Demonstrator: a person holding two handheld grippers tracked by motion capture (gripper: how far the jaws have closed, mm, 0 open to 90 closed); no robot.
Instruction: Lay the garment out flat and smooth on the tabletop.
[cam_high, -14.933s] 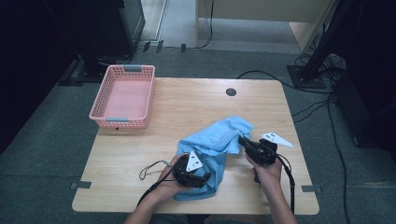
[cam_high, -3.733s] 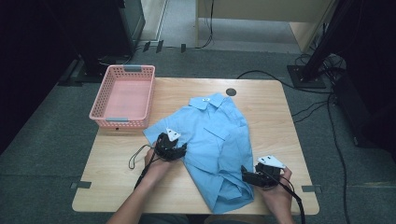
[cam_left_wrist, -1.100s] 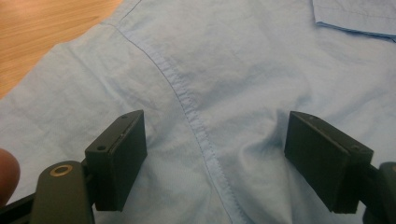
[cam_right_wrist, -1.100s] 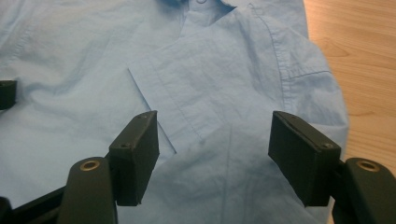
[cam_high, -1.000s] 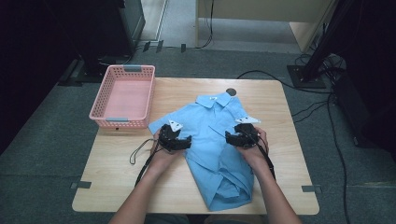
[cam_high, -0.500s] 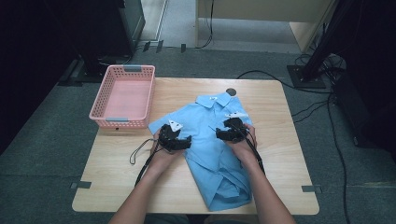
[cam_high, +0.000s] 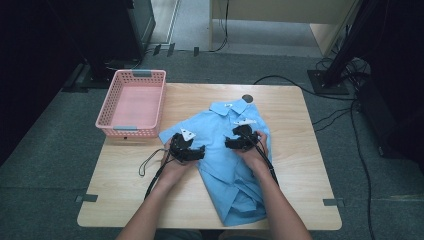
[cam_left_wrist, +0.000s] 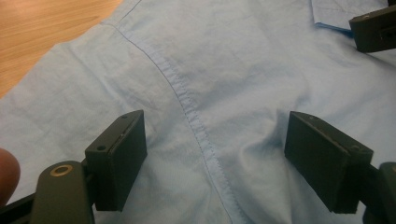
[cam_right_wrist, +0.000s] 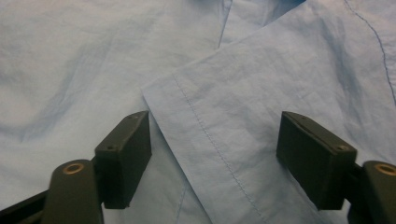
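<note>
A light blue shirt (cam_high: 235, 190) lies spread on the wooden table (cam_high: 120, 200), collar at the far end. My left gripper (cam_high: 199, 152) rests over the shirt's left side, jaws open, a stitched seam (cam_left_wrist: 187, 100) running between them in the left gripper view (cam_left_wrist: 215, 128). My right gripper (cam_high: 230, 144) hovers over the shirt's middle right. Its jaws (cam_right_wrist: 215, 123) have just been opening and stand open over a folded-in sleeve (cam_right_wrist: 280, 70), whose hemmed edge lies between them unpressed. One right jaw shows at the top right of the left gripper view.
A pink plastic basket (cam_high: 106, 107) stands at the table's far left corner. A black round grommet (cam_high: 247, 98) sits beyond the collar. Bare wood lies at the front left and right of the shirt. Cables (cam_high: 330, 117) trail on the floor to the right.
My right gripper has moved left over the shirt, toward the left gripper, and its jaws have spread wider. The left gripper has stayed put.
</note>
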